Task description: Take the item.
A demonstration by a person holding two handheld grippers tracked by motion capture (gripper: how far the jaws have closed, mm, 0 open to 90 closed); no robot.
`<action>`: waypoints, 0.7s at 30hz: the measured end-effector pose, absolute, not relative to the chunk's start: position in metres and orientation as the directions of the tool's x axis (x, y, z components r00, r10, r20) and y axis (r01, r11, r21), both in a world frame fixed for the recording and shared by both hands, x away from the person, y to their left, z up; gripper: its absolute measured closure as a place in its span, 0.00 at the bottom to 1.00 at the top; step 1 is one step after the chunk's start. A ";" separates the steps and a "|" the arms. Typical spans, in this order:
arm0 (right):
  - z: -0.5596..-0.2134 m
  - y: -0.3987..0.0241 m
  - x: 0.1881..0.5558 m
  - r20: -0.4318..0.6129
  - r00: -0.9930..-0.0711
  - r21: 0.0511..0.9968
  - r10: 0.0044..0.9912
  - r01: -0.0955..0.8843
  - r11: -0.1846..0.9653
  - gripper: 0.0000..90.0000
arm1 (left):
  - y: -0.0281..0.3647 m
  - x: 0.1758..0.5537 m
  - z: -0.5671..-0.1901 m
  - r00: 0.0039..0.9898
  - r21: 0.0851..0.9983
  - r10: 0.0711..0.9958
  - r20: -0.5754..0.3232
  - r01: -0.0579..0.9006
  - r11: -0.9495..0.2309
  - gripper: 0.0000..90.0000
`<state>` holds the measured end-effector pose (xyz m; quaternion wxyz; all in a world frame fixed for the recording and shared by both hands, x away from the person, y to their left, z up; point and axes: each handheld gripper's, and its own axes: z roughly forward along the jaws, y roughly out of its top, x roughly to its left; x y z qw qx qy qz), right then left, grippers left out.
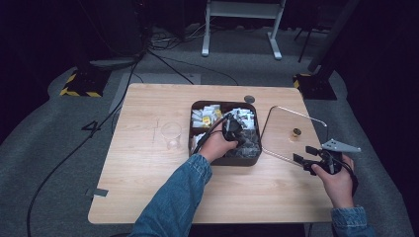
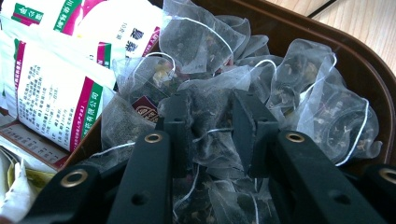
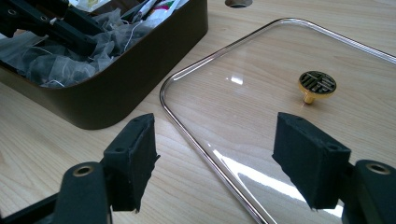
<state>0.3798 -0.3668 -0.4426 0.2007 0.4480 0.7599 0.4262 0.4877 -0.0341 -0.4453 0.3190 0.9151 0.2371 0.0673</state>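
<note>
A light wooden counter (image 1: 148, 187) carries a dark brown box (image 1: 236, 160) near its middle, a clear glass lid (image 1: 281, 133) lying flat just to the right of the box, and a clear glass cup (image 1: 171, 134) to the left of the box. The lid has a rounded metal-edged rim and a small gold knob (image 3: 317, 85) pointing up. The box is divided: its left and far parts hold white paper packets (image 2: 56, 88) with green and pink print, and its right part is heaped with see-through mesh tea bags (image 2: 299, 93) on white strings. The left gripper (image 2: 212, 126) is down in that heap, its jaws narrow and pinching one tea bag (image 2: 210, 109) between the pads. The right gripper (image 3: 217, 158) hovers low above the near left edge of the lid, its jaws wide apart with nothing between them.
</note>
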 end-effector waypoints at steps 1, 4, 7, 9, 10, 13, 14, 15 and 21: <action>-0.442 -0.367 0.380 0.077 -0.518 0.827 0.852 0.510 0.236 0.34 | -0.034 0.487 -0.445 0.880 0.613 0.475 -0.024 0.388 -0.688 0.78; -0.442 -0.366 0.380 0.078 -0.520 0.828 0.851 0.509 0.235 0.34 | -0.032 0.488 -0.444 0.878 0.618 0.475 -0.056 0.404 -0.674 0.89; -0.443 -0.366 0.380 0.081 -0.517 0.826 0.852 0.513 0.233 0.34 | -0.029 0.488 -0.443 0.876 0.624 0.475 -0.085 0.418 -0.660 0.89; -0.443 -0.367 0.380 0.081 -0.518 0.826 0.851 0.513 0.234 0.34 | -0.027 0.488 -0.441 0.878 0.629 0.468 -0.101 0.420 -0.654 0.90; -0.444 -0.367 0.380 0.081 -0.518 0.826 0.851 0.513 0.234 0.34 | -0.026 0.487 -0.440 0.881 0.635 0.461 -0.109 0.419 -0.649 0.90; -0.444 -0.367 0.380 0.082 -0.518 0.826 0.852 0.513 0.233 0.34 | -0.023 0.486 -0.433 0.887 0.664 0.442 -0.132 0.411 -0.625 0.90; -0.444 -0.367 0.380 0.082 -0.518 0.826 0.851 0.513 0.233 0.34 | -0.022 0.485 -0.430 0.889 0.673 0.435 -0.142 0.409 -0.616 0.90; -0.444 -0.366 0.380 0.084 -0.518 0.825 0.851 0.516 0.232 0.34 | -0.020 0.485 -0.427 0.892 0.679 0.426 -0.150 0.406 -0.612 0.90; -0.446 -0.365 0.381 0.084 -0.520 0.820 0.850 0.521 0.237 0.34 | -0.009 0.481 -0.408 0.911 0.734 0.360 -0.202 0.384 -0.560 0.91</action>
